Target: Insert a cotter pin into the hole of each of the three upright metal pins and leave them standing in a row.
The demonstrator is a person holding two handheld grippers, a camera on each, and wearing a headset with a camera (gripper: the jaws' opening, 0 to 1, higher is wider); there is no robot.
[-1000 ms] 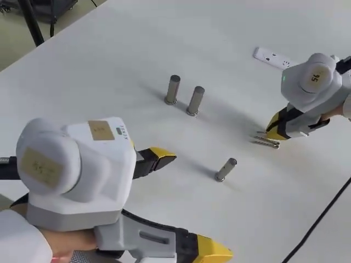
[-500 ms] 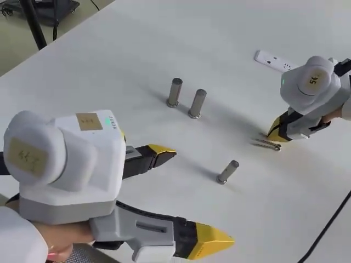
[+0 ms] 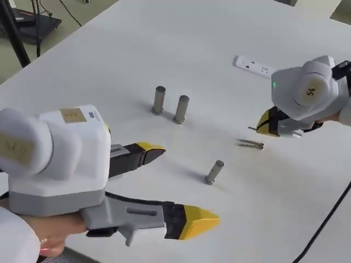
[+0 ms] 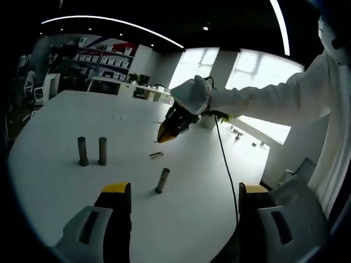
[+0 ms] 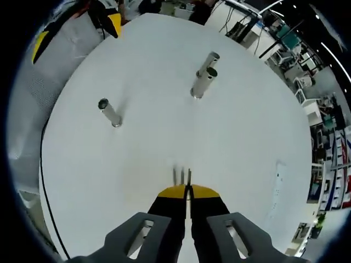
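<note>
We are holding two grippers over a white table point(image 3: 109, 49), one gaping and one pinching.

Our left gripper point(image 3: 184, 186) is hovering at the near edge, its jaws standing wide apart with nothing between them. Our right gripper point(image 3: 260, 127) is hanging just above the tabletop at the far right, its jaws pressing together on a thin cotter pin point(image 3: 250, 129) that is poking out past the tips. A white power strip point(image 3: 252, 64) is lying beyond it. The far metal pin point(image 3: 159, 100) and the middle metal pin point(image 3: 181, 109) are standing close side by side mid-table. The near metal pin point(image 3: 214, 171) is standing well apart from them, toward us. The loose cotter pins point(image 3: 250, 143) are lying flat between that pin and the right gripper.
</note>
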